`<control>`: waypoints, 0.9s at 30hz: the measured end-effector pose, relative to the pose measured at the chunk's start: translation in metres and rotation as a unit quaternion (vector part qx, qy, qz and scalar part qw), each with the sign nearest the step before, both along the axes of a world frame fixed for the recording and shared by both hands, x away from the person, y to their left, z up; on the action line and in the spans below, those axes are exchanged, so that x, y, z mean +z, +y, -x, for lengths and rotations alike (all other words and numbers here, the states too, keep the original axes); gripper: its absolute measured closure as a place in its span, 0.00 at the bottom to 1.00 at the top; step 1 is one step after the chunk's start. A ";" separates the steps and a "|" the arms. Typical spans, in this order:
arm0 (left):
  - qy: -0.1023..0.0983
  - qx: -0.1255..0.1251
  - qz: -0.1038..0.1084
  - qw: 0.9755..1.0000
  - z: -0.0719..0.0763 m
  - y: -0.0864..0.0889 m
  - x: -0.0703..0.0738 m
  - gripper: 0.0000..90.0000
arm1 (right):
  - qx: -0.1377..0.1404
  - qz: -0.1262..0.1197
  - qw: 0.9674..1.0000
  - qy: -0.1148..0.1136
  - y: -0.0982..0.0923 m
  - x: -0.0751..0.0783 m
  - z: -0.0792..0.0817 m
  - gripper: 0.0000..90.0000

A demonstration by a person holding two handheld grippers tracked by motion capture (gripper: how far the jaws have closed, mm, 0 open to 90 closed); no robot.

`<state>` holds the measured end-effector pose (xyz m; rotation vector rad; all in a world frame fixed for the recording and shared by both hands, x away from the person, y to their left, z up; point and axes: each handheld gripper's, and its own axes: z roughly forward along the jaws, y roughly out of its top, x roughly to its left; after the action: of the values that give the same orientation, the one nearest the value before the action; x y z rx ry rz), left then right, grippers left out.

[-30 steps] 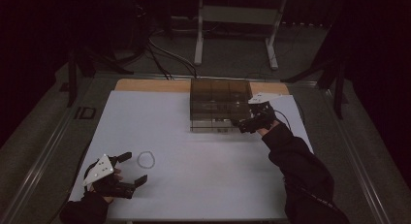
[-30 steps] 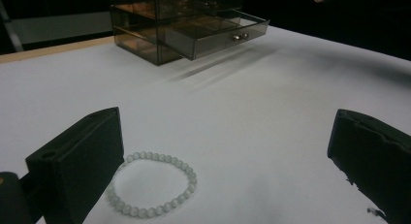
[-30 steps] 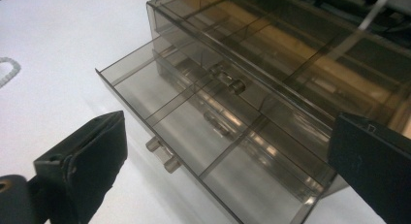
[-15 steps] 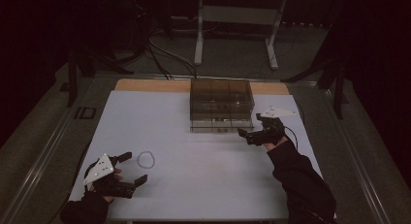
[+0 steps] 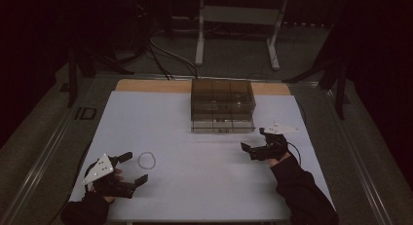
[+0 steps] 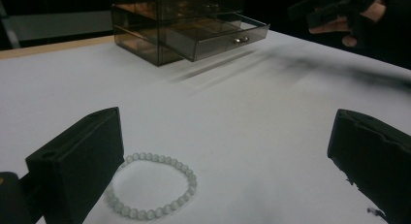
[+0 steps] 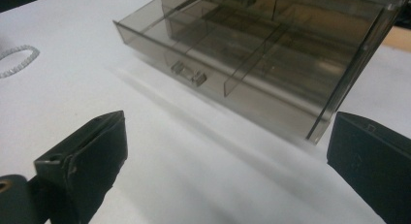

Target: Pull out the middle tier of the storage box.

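Note:
A smoky clear drawer box [image 5: 222, 101] stands at the back middle of the white table, and its bottom drawer [image 7: 208, 52] with a small handle [image 7: 189, 72] is pulled out. A pale bead bracelet [image 5: 146, 160] lies flat at the front left. My left gripper [image 5: 134, 168] is open just in front of it; in the left gripper view the bracelet [image 6: 190, 179] rests beside the left jaw, untouched. My right gripper [image 5: 253, 140] is open and holds nothing, a short way in front of the box's right corner. The drawer box [image 6: 184, 20] shows far off in the left gripper view.
A white mat [image 5: 204, 186] covers the table, with a wooden strip [image 5: 146, 85] at its back edge. Behind the table stand a metal frame [image 5: 238, 35] and cables on a dark floor. The right hand's gripper [image 6: 334, 10] shows far off in the left gripper view.
My right gripper has drawn back from the front right of the drawer box toward the person's side. The left gripper and bracelet have stayed put.

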<state>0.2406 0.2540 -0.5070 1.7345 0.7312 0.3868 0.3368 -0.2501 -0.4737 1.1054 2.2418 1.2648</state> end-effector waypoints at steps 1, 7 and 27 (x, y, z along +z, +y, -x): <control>0.000 0.000 0.000 1.000 0.000 0.000 0.000 0.01 | 0.001 0.005 1.000 0.001 0.000 -0.002 0.002 0.02; 0.002 0.001 0.000 1.000 -0.002 0.000 -0.001 0.01 | 0.008 0.010 1.000 -0.003 -0.001 -0.009 0.016 0.02; 0.005 -0.006 -0.007 1.000 -0.006 -0.005 -0.002 0.01 | 0.019 -0.008 1.000 0.005 -0.015 -0.027 0.039 0.02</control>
<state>0.2467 0.2485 -0.5095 1.7547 0.7264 0.3748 0.2981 -0.2653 -0.5008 1.0818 2.2749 1.2971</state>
